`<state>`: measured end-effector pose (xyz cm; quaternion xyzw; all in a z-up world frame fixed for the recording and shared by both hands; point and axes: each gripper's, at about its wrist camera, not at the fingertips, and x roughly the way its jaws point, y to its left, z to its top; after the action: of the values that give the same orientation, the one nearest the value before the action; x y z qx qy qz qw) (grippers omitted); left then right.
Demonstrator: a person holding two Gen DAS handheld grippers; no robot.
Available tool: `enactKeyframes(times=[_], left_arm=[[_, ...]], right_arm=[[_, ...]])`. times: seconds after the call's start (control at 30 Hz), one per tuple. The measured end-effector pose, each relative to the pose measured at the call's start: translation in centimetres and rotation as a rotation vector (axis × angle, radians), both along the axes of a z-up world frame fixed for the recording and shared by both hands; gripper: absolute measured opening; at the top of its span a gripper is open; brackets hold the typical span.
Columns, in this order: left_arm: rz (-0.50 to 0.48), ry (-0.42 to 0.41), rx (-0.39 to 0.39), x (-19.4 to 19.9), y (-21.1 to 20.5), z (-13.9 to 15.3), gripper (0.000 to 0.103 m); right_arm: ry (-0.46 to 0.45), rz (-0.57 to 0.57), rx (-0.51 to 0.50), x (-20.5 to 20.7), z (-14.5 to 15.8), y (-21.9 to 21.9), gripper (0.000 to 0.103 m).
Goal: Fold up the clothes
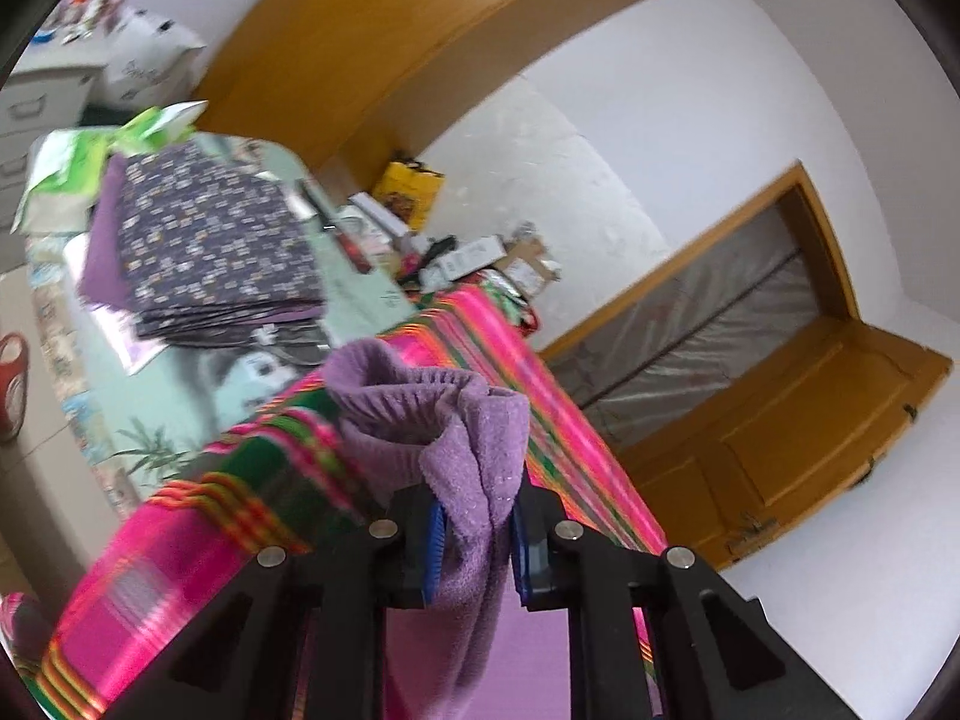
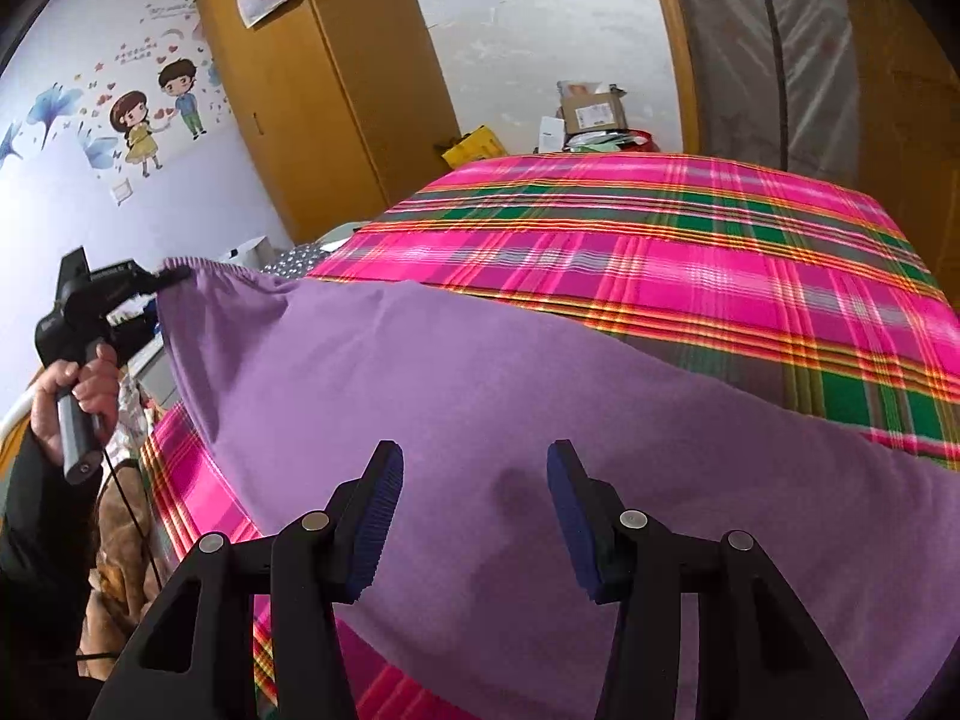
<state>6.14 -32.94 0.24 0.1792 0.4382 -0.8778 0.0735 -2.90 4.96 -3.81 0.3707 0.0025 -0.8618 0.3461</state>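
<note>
A purple garment (image 2: 480,420) lies spread over the pink plaid bedspread (image 2: 690,252). My left gripper (image 1: 477,531) is shut on a bunched corner of the purple garment (image 1: 456,438) near its ribbed, elastic edge, and the cloth hangs down between the blue pads. In the right wrist view the left gripper (image 2: 174,276) appears at the far left, held by a hand (image 2: 78,384), lifting that corner off the bed. My right gripper (image 2: 474,516) hovers open just above the near part of the garment, with nothing between its fingers.
A stack of folded patterned clothes (image 1: 210,252) lies on a pale sheet at the left. Boxes and clutter (image 1: 468,258) sit beyond the bed. A wooden wardrobe (image 2: 312,90) stands by the wall, and a wooden door frame (image 1: 780,372) is at the right.
</note>
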Motion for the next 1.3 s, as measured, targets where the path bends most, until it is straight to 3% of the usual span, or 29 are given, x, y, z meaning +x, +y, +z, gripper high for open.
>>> enactKeyframes(times=[0.27, 0.43, 0.73, 1.0, 1.1, 1.3], left_arm=[[-0.182, 0.047, -0.107, -3.1, 6.9, 3.8, 0.018], [-0.313, 0.035, -0.169, -5.2, 12.0, 4.3, 0.018], [-0.534, -0.033, -0.235, -7.7, 20.5, 1.8, 0.018], [-0.746, -0.173, -0.373, -8.7, 28.6, -3.6, 0.018], [-0.761, -0.240, -0.457, -8.6, 30.2, -5.6, 0.018], [-0.750, -0.225, -0.577, -6.4, 31.3, -4.2, 0.024]], right_arm=[[-0.033, -0.055, -0.035, 0.2, -0.6, 2.9, 0.052], [-0.038, -0.092, -0.048, 0.6, -0.7, 4.7, 0.052], [-0.058, -0.148, -0.053, 0.8, -1.3, 7.5, 0.052], [-0.079, -0.192, -0.052, 0.6, -2.0, 9.3, 0.052], [-0.090, -0.213, -0.055, 0.5, -2.1, 9.9, 0.052], [-0.112, -0.242, -0.060, 0.4, -2.5, 10.6, 0.052]])
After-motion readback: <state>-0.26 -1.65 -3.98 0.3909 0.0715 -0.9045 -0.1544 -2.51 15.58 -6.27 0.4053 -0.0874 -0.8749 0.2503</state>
